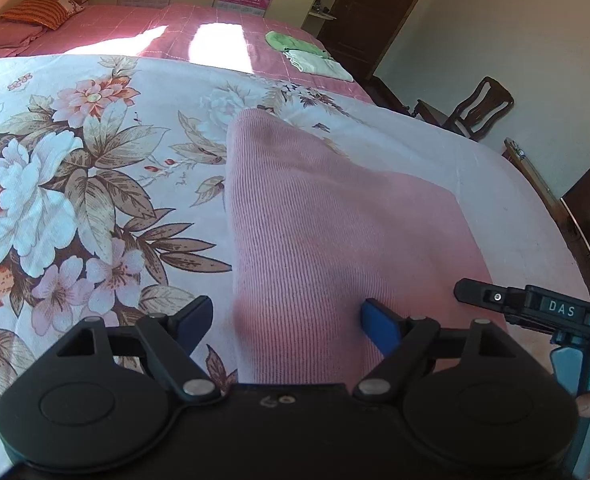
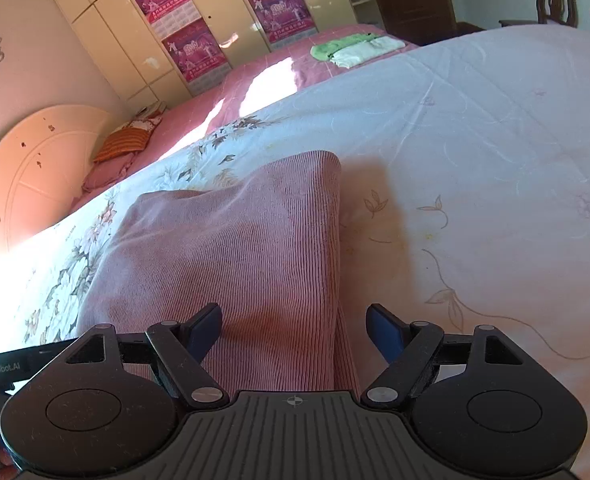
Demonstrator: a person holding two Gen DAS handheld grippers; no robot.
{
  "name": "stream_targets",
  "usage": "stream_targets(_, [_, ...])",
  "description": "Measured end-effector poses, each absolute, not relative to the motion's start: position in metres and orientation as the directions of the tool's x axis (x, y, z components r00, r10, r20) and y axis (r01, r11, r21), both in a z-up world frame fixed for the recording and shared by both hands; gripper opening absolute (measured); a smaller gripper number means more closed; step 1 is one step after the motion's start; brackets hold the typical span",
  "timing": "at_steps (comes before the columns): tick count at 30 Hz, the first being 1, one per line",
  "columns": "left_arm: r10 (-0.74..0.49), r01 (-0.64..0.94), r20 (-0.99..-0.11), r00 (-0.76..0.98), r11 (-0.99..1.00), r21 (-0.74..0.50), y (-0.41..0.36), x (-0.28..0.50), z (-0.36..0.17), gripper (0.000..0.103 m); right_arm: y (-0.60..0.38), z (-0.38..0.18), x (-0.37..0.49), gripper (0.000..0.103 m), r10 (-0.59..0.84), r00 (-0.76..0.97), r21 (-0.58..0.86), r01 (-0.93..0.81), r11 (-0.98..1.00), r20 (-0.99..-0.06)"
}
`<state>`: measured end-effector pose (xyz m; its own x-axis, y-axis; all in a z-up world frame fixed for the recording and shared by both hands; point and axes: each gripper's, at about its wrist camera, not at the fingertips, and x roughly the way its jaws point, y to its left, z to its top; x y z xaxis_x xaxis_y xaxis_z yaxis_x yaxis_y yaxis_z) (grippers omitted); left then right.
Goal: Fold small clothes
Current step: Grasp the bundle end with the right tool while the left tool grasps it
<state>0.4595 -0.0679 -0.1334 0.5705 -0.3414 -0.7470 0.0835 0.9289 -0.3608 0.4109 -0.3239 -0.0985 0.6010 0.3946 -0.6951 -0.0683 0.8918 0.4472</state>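
One pink ribbed garment [image 1: 319, 216] on the floral quilt [image 1: 75, 168], lying flat, near edge under both tools. Looks already doubled: clean straight side edges, a squared far corner, thick rounded fold line along the right side in the right wrist view [image 2: 231, 248]. Fine vertical ribbing, soft knit, faint darker smudge toward the far end; no sleeves or openings discernible. Kind of garment: cannot tell.

Progress, judged: at least one fold made, shape roughly rectangular but uneven, wider layer showing beneath on the right in the left wrist view. Probably one more fold or a final smoothing left, then placing with the finished pile. Not certain from these views.

Left gripper [image 1: 287, 320]: jaws wide apart, blue pads either side of the near part of the cloth, nothing clamped. Right gripper [image 2: 293, 328]: jaws likewise spread, left pad over the cloth, right pad over bare quilt just past the garment's right edge, nothing clamped. Right tool also visible at the right margin of the left wrist view, just beside the garment's near corner.

Farther out: green cloth [image 1: 291, 42] and pale folded cloth [image 1: 321, 66] stacked side by side on the pink bedspread [image 1: 215, 20], well apart from the work area; likely earlier finished pieces. Striped cushion [image 1: 39, 12] near the headboard. Wooden chair [image 1: 471, 108] beyond the bed's right edge.
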Motion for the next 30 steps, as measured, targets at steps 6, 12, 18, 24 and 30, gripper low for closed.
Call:
stream_targets(6, [-0.339,0.087,-0.742,0.579,0.93,-0.357,-0.069,0.464,-0.132,0.08,-0.325,-0.105,0.42,0.078,0.417,0.591,0.458,-0.088,0.884,-0.691])
stream_targets(12, [-0.358,0.056,-0.742,0.566,0.915,-0.399,-0.068,0.473,-0.144,0.082,-0.32,-0.104,0.417,0.078,0.448,0.565,0.47,-0.117,0.875,-0.693])
stream_targets(18, [-0.347,0.065,-0.741,0.575,0.922,-0.382,-0.077,0.474,-0.143,0.078,-0.309,-0.105,0.418,0.078,0.42,0.57,0.432,-0.122,0.894,-0.707])
stream_targets(24, [-0.359,0.082,-0.735,0.575,0.919,-0.385,-0.08,0.477,-0.142,0.068,-0.307,-0.104,0.421,0.056,0.409,0.558,0.418,-0.119,0.901,-0.722])
stream_targets(30, [-0.358,0.087,-0.717,0.598,0.919,-0.386,-0.084,0.472,-0.136,0.044,-0.305,-0.105,0.418,0.029,0.402,0.57,0.438,-0.08,0.896,-0.717])
